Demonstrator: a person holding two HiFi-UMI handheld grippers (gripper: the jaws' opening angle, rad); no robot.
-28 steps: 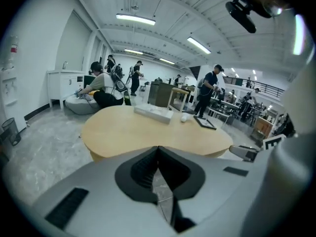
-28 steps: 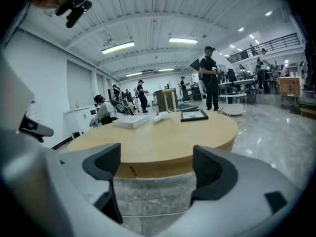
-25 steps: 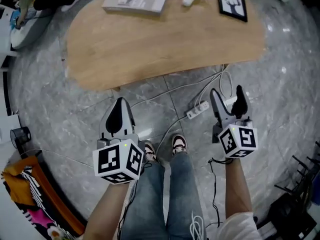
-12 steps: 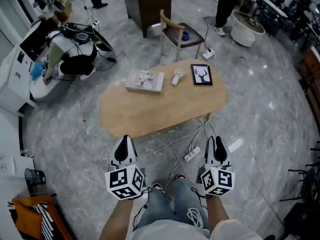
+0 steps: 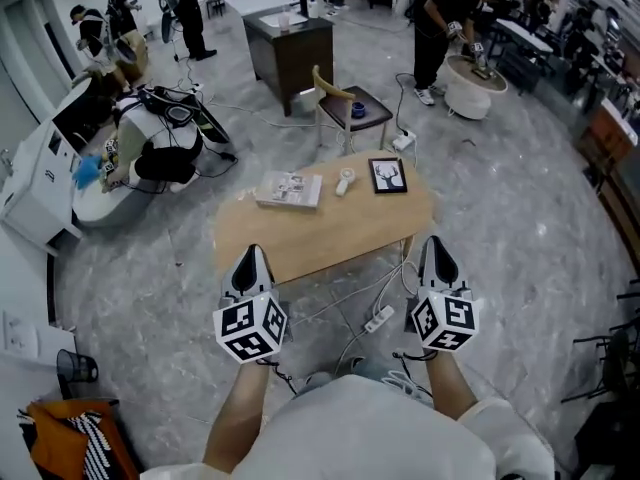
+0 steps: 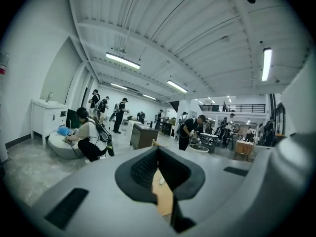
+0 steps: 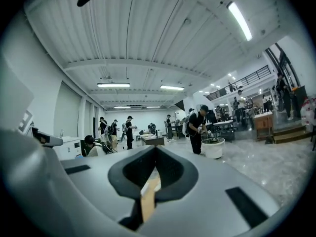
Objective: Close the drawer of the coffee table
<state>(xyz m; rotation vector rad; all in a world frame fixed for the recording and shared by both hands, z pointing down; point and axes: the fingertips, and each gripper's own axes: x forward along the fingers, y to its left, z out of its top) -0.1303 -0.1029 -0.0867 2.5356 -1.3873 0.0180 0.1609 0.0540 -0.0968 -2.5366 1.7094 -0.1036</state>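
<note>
Grey marbled stone floor point(image 5: 530, 268) all round. Light wooden oval coffee table point(image 5: 330, 230) stands just ahead of both tools; its drawer can't be made out from above. Left gripper point(image 5: 250, 255): clenched, empty, short of the table's near edge. Right gripper point(image 5: 436, 244): jaws just closed, nothing between them. On the tabletop: pale printed booklet point(image 5: 291, 189), black-framed deer picture point(image 5: 388, 175), small white handheld object point(image 5: 344, 181).

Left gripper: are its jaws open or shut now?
Shut. In the left gripper view the grey left gripper has its black jaw tips together, nothing between them.
</note>
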